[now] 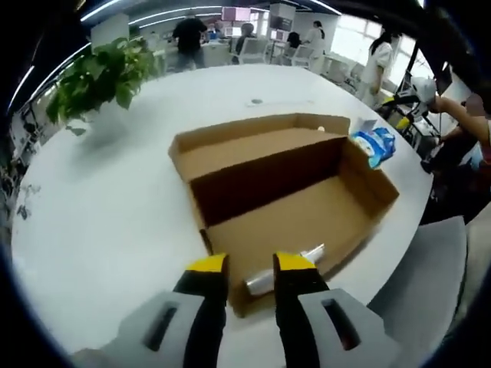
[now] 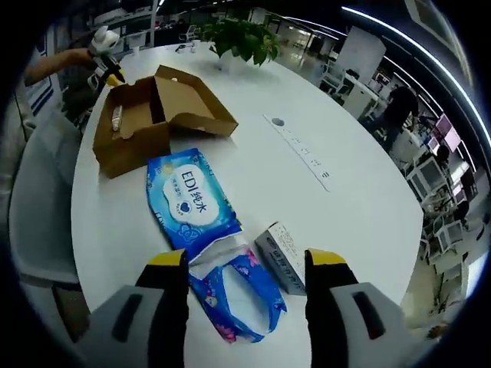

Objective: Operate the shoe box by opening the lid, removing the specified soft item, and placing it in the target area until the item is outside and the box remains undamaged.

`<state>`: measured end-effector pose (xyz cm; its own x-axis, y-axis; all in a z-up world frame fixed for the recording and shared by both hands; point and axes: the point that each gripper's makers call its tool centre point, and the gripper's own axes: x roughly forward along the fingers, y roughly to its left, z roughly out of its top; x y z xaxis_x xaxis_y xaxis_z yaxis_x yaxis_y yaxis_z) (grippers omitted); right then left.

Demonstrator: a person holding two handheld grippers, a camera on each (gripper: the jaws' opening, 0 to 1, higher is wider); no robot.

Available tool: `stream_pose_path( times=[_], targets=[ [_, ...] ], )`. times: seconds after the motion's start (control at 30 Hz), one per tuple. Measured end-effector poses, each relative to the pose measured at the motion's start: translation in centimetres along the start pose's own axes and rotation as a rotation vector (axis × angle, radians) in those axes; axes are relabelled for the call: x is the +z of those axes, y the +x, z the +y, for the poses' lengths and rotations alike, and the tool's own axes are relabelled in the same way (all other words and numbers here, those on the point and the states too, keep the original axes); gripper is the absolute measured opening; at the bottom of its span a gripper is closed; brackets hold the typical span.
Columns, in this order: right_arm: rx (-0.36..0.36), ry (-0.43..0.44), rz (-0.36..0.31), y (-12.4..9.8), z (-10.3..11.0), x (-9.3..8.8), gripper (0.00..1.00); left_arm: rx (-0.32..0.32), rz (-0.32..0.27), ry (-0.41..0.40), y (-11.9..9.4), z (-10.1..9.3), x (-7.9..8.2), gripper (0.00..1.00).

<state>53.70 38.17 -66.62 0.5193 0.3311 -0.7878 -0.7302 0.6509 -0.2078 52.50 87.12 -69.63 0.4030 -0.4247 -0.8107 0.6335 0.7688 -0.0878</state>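
**Tongs Part Over Open Shoe Box and Freed Wipes**

Left gripper (image 1: 251, 264) hovers at the near rim of the shoe box (image 1: 307, 211), its yellow-tipped jaws a little apart and gripping nothing; a small clear-wrapped object (image 1: 285, 268) lies on the box floor just beyond them. The lid stands folded back, the cardboard looks intact, and the blue wipes pack (image 1: 374, 143) rests on the white table (image 1: 115, 207) past the box's far end, near a potted plant (image 1: 100, 77).

Right gripper (image 2: 245, 261) hangs wide open and empty directly over the wipes pack (image 2: 192, 201), clearly the nearer tool. The soft pack's long axis runs away from the jaws toward the shoe box (image 2: 146, 123), with a floral pouch (image 2: 242, 299) overlapping its near end and a small carton (image 2: 281, 257) just beside. The pack already appears outside the box.
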Motion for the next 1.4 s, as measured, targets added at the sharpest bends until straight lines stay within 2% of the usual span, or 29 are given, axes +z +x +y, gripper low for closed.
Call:
stream_pose_path(
  times=[0.13, 0.27, 0.53, 0.67, 0.83, 0.97, 1.1, 1.2, 1.3, 1.4],
  targets=[
    [-0.012, -0.014, -0.016, -0.9, 1.6, 0.1, 0.63, -0.055, 0.071, 0.109, 0.5, -0.9, -0.5, 0.25],
    [-0.015, 0.006, -0.050, -1.9, 3.6, 0.6, 0.68, -0.099, 0.111, 0.190, 1.0, -1.5, -0.5, 0.28],
    [-0.048, 0.086, -0.111, -3.6, 7.0, 1.1, 0.76, -0.205, 0.188, 0.372, 2.5, -2.7, -0.4, 0.32],
    [-0.064, 0.133, -0.134, -4.4, 8.7, 1.1, 0.83, -0.254, 0.247, 0.475, 3.2, -3.1, -0.9, 0.34],
    [-0.059, 0.192, -0.146, -4.9, 10.7, 0.9, 0.88, -0.302, 0.286, 0.530, 4.1, -3.5, -1.0, 0.36],
    [-0.064, 0.234, -0.169, -5.5, 12.0, 1.2, 0.94, -0.335, 0.323, 0.601, 4.7, -3.5, -1.0, 0.36],
    [-0.066, 0.259, -0.184, -5.9, 13.5, 1.5, 0.96, -0.397, 0.354, 0.690, 5.1, -4.1, -1.5, 0.38],
    [-0.072, 0.275, -0.198, -6.1, 14.5, 1.8, 0.96, -0.387, 0.382, 0.726, 5.6, -3.8, -1.9, 0.38],
    [-0.070, 0.265, -0.194, -6.1, 15.7, 1.8, 0.96, -0.419, 0.398, 0.766, 5.8, -4.1, -2.2, 0.37],
    [-0.068, 0.273, -0.179, -6.1, 16.5, 1.4, 0.96, -0.425, 0.414, 0.795, 6.0, -4.0, -2.3, 0.40]
  ],
)
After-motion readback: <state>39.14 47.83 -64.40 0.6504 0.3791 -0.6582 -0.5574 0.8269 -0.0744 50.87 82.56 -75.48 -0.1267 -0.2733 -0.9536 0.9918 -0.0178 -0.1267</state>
